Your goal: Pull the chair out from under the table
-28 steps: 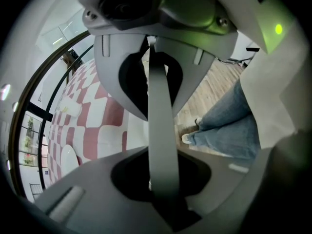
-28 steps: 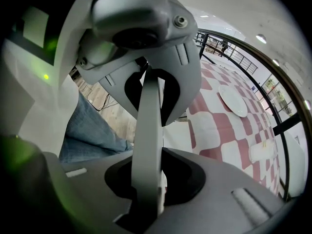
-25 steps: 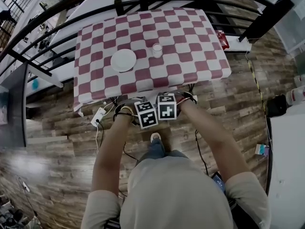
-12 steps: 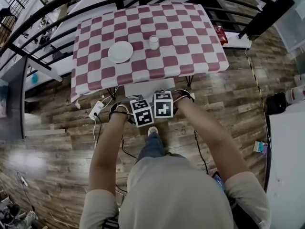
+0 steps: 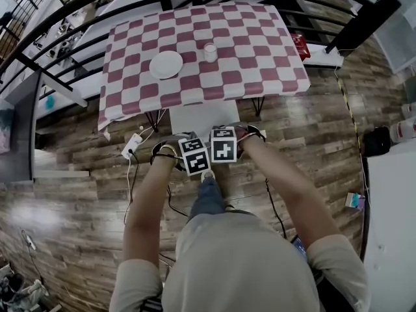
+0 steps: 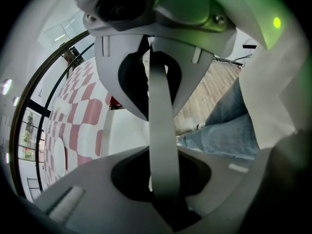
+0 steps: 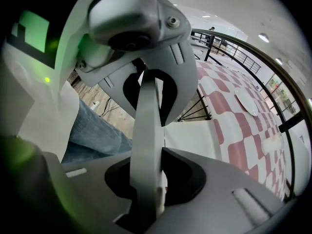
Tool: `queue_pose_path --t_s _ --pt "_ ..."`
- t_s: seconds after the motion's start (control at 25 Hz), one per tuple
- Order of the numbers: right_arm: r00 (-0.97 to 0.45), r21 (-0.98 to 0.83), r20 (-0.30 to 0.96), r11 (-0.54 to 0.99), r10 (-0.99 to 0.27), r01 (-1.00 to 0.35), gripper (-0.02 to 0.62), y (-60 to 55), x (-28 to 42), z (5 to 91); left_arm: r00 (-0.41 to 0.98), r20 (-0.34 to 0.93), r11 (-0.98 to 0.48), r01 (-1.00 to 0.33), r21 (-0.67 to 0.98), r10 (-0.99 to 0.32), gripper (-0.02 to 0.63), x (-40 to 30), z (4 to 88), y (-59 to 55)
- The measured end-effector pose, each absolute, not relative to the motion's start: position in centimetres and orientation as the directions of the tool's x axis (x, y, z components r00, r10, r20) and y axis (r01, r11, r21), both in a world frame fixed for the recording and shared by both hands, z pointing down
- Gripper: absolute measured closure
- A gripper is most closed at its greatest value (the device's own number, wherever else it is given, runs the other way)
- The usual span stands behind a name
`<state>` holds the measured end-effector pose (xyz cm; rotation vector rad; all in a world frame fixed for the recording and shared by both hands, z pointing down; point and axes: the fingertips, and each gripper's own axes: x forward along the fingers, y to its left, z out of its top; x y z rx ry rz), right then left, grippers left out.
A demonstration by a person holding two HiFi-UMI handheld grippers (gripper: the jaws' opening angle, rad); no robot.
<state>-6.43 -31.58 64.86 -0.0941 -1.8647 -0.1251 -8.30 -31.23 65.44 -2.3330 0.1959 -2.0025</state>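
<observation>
Both my grippers clamped on the chair's back – seat partly clear of the table.

My left gripper [image 5: 194, 155] and right gripper [image 5: 223, 144] sit side by side, pointing steeply down, and each has its jaws closed on the pale top rail [image 6: 162, 130] of the white chair [image 5: 195, 117]; in both gripper views the rail runs straight through the gap, pressed from both sides. The seat shows as a white panel between my grippers and the near edge of the table [image 5: 273, 77] – its far part is tucked under the hanging checked cloth. On the cloth stand a white plate [image 5: 166, 64] and, near it, a small cup [image 5: 210, 52]. A white power strip [image 5: 132, 146] lies on the wooden floor, just left of the chair.
</observation>
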Motion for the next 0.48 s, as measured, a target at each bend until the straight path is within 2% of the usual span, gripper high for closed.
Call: queue_pose_path --t_s 0.48 --pt "-0.278 0.038 0.961 0.990 0.001 0.135 0.520 -28.8 -6.0 65.2 0.152 0.980 -0.991 -0.057 -0.118 -0.125 0.526 -7.9 65.7 -28.4"
